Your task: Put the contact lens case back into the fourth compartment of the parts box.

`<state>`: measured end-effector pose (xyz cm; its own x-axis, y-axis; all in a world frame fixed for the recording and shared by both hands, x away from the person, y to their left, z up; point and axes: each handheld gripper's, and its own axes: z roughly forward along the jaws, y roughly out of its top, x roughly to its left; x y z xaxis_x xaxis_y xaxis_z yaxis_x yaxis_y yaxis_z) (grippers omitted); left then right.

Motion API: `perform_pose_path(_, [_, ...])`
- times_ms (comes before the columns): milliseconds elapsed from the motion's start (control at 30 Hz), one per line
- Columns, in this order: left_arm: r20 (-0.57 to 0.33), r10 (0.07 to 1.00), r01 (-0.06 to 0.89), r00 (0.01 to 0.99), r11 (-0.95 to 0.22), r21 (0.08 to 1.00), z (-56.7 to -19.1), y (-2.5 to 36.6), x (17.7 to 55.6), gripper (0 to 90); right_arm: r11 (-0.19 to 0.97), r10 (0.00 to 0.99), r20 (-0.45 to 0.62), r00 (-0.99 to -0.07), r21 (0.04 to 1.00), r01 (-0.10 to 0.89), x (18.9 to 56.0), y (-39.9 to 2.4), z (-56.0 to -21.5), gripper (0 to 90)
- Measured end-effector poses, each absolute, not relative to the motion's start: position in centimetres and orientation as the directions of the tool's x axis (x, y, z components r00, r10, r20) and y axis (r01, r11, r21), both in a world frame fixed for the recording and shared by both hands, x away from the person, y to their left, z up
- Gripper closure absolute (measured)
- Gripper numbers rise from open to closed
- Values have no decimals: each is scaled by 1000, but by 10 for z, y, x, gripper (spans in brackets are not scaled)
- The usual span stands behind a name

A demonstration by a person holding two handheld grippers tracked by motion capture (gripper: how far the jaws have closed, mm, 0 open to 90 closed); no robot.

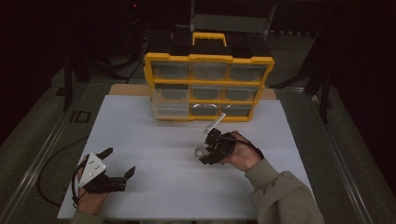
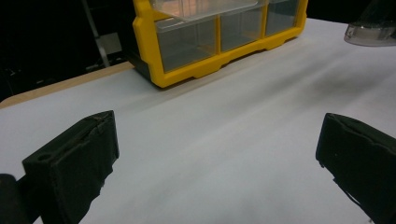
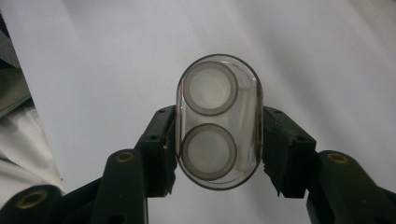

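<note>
Cups [image 3: 218, 122], clear and nested, sit pinched in the right gripper [image 3: 218, 154] above the table [image 1: 154, 140], not yet stowed in the organizer [image 1: 208, 86]; left gripper [image 1: 119, 163] rests spread.

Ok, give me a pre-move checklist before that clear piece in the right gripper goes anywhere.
1. Right gripper shut on the clear oval container: ok, a pad presses each side.
2. Container sits centred between the pads: ok.
3. Container lifted off the white board: cannot tell.
4. Left gripper open, holding nothing: ok.
5. Left gripper out of the way of the right one: ok, well apart.
6. A drawer of the yellow organizer open to receive it: cannot tell.
</note>
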<state>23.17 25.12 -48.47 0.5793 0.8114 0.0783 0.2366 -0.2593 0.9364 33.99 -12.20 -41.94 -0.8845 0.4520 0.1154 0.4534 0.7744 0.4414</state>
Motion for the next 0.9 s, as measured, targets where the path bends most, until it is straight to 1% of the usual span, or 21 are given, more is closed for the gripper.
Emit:
perform_pose_path(200, [80,812,236,579,-261,936,-485,251,232,1,764,462,126,-878,448,465,343,-122,-412,486])
perform_pose_path(900, [83,811,234,579,-263,936,-485,251,231,1,757,450,116,-885,476,447,352,-120,-383,486])
